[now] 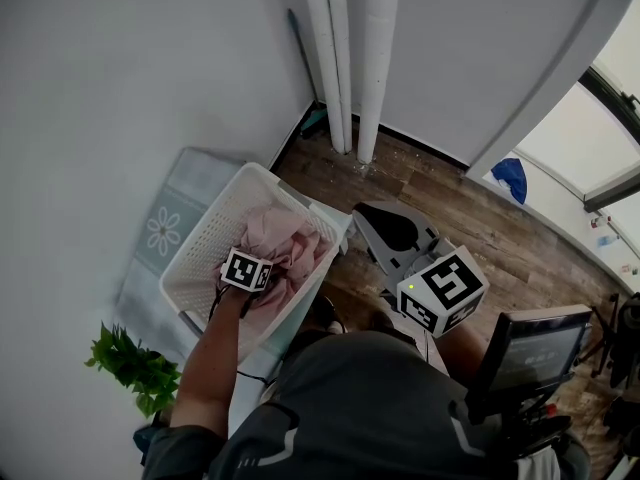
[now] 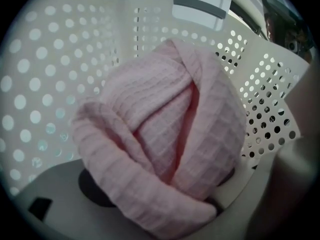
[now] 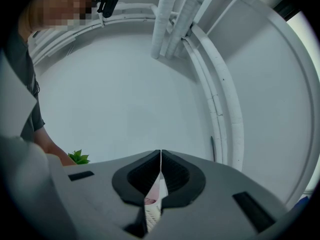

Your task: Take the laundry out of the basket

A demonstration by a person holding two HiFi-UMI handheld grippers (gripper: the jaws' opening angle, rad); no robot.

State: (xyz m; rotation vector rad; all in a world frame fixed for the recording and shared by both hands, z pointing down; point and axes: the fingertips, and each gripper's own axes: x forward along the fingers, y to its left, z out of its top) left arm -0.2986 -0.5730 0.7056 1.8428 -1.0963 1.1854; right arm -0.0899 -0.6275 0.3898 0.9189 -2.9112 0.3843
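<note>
Because the pink waffle-weave cloth [image 2: 165, 129] lies heaped inside the white perforated plastic basket [image 2: 45, 84], straight below the down-pointing left gripper [image 1: 248, 271], its wide-set jaws already pinch the bunched folds. The right gripper [image 3: 160, 164], closed and empty, hovers outside the basket.

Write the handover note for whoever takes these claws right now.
Left claw: down in the white basket, closed around a thick bunch of pink cloth that fills the gap between its pads.
Right claw: shut, empty, held beside the basket.
Laundry: all that shows is the pink cloth, inside the basket by the wall.
Done: nothing is out yet.
Left: lift the pink cloth clear, then check whether more lies beneath.
</note>
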